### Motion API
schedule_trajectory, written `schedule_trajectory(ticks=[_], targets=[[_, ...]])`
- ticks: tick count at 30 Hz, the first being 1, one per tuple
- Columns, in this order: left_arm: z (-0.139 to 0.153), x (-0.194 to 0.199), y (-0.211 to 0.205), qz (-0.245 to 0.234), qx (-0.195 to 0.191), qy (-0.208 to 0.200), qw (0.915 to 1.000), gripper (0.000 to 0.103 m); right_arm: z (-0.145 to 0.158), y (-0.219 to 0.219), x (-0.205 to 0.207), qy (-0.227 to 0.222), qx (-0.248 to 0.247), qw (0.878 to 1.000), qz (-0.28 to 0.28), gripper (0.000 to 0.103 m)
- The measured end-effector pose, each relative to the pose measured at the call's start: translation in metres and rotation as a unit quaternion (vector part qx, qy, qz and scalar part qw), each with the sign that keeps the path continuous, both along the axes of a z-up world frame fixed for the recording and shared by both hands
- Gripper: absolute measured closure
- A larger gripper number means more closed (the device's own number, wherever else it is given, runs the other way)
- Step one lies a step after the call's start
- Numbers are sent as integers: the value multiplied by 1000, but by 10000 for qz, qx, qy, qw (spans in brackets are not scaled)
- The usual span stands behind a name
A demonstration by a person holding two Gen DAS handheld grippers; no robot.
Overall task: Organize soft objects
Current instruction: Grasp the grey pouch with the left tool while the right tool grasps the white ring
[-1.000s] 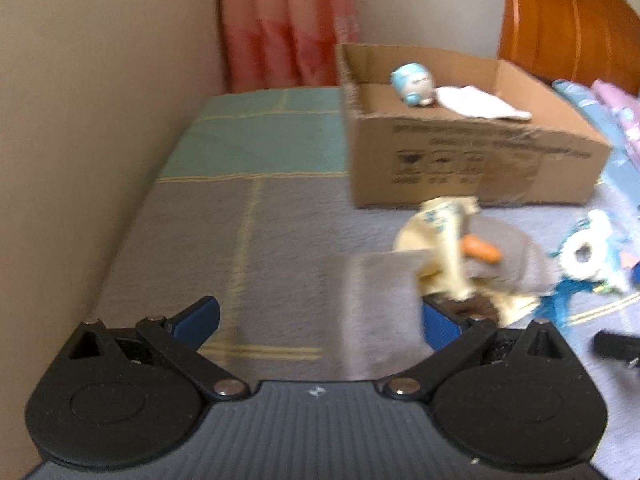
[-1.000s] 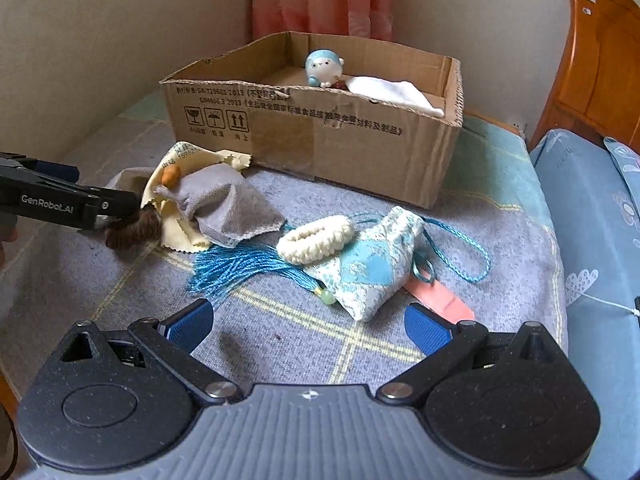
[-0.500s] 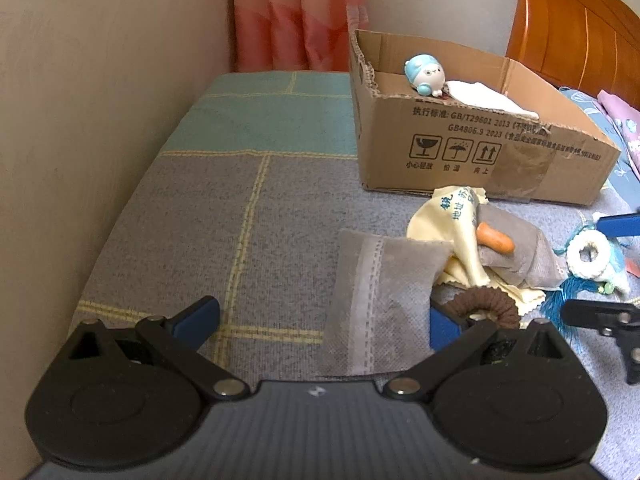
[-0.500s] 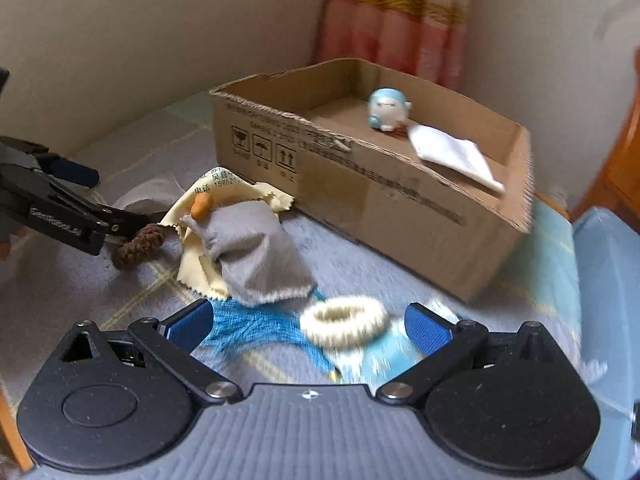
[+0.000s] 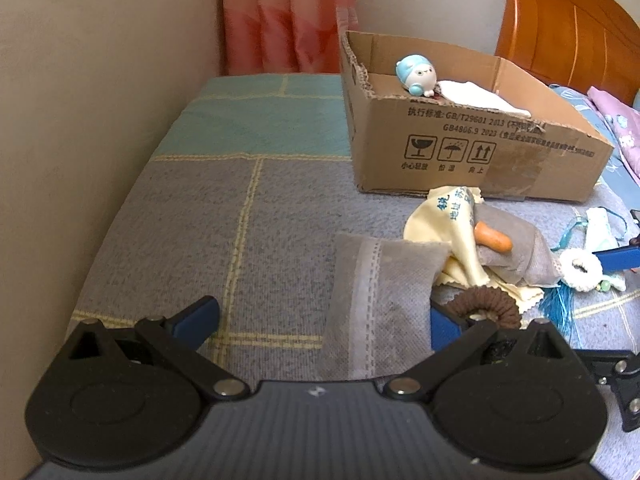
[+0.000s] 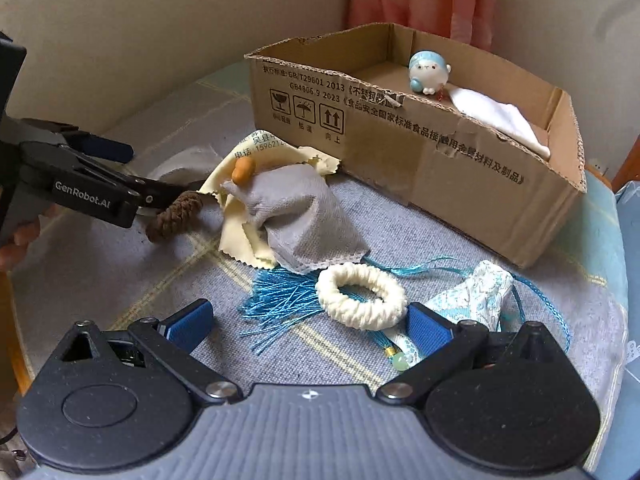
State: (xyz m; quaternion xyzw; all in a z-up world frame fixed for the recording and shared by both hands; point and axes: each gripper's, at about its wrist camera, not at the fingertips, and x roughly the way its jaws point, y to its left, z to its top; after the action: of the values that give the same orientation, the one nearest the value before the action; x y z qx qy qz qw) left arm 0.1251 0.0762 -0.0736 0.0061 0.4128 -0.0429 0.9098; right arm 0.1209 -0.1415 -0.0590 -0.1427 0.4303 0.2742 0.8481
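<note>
Two hair rings, two grey pouches, one box.
My left gripper and right gripper gape, released; "GenRobot.AI" marks the left.

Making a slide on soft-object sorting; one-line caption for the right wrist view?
Open right gripper nears a cream scrunchie lying on blue tassel threads, cardboard box behind.

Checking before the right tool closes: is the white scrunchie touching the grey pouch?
Cannot tell. In the right wrist view the white scrunchie sits right at the grey pouch's lower edge, with no plain gap or overlap.
</note>
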Motion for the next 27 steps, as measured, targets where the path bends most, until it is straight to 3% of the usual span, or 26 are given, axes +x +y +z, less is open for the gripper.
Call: schedule_trajectory(ticks=[6, 8, 10, 18, 23, 27], targets=[[1, 1, -2, -81, -45, -31, 10000, 5, -3, 2, -9, -209, -37, 9997, -71, 0], [4, 1, -5, -198, -79, -57, 9998, 14, -3, 1, -8, -237, -11, 9997, -76, 0], [7, 0, -8, -294, -73, -90, 9995, 30, -3, 0, -8, -260, 5, 9996, -78, 0], [11, 0, -18, -559, -222, -126, 9981, 63, -4, 0, -10, -335, 43, 9994, -95, 0], [15, -4, -15, -476, -275, -156, 9984, 73, -5, -1, -12, -392, 76, 9991, -139, 0], [25, -15, -12, -420, 13, -212, 9989, 73, -5, -1, -13, -402, 81, 9991, -145, 0]])
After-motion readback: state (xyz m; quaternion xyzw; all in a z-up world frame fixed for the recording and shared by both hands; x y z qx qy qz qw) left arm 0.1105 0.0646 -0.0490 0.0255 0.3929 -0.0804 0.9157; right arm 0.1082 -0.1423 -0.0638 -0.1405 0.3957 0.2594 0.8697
